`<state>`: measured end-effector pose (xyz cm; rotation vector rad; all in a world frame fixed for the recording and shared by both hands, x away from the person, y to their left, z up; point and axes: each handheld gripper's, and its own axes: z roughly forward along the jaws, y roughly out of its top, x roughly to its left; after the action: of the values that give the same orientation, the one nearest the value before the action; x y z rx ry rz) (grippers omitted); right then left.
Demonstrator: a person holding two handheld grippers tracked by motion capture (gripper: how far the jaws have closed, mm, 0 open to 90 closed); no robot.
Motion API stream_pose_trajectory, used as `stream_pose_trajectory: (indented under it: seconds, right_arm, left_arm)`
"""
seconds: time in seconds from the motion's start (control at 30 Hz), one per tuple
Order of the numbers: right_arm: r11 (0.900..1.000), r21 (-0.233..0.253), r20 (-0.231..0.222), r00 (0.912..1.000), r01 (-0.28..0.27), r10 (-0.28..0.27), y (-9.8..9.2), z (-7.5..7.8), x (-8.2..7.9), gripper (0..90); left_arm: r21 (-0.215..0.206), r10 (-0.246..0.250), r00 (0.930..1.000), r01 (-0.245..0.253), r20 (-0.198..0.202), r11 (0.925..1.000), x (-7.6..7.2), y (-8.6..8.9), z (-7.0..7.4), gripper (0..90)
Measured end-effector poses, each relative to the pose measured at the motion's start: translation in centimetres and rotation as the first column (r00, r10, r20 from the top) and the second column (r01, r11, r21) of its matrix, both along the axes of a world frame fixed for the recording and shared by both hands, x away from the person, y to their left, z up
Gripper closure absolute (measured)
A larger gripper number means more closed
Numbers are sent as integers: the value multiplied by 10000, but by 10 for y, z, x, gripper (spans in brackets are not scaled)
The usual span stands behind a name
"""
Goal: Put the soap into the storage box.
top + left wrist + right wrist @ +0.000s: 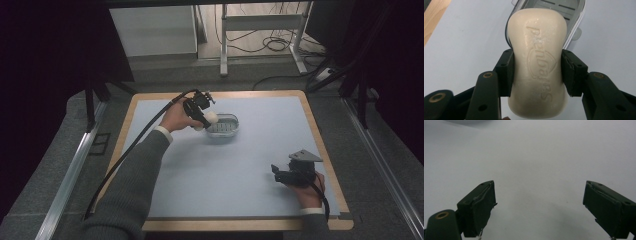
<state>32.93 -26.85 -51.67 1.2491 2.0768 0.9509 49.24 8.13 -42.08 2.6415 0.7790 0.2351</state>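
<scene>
Soap bar (537, 62), clamped in left hand-held gripper (537, 72), hangs above soap dish (224, 125) at frame centre; lowering presumably follows. Right hand-held gripper (287, 175) wide, idle.

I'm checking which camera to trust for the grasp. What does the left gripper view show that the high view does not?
Left gripper view alone: lettering pressed into the soap bar, both jaws clamped against its sides, and slots in the floor of the soap dish. High view alone: the right gripper low near the table's right edge, both sleeves, the trailing cables. Both: the left gripper holding the soap at the dish on the blue surface.
</scene>
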Motion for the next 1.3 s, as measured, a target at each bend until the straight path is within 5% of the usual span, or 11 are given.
stream_pose_trajectory:
  seconds: [1.3]
  right_arm:
    - [9999,-113,-78,9999,-87,86,3,-3,1,107]
  left_arm:
    - [434,-900,9959,894,114,9950,21,-50,-28,496]
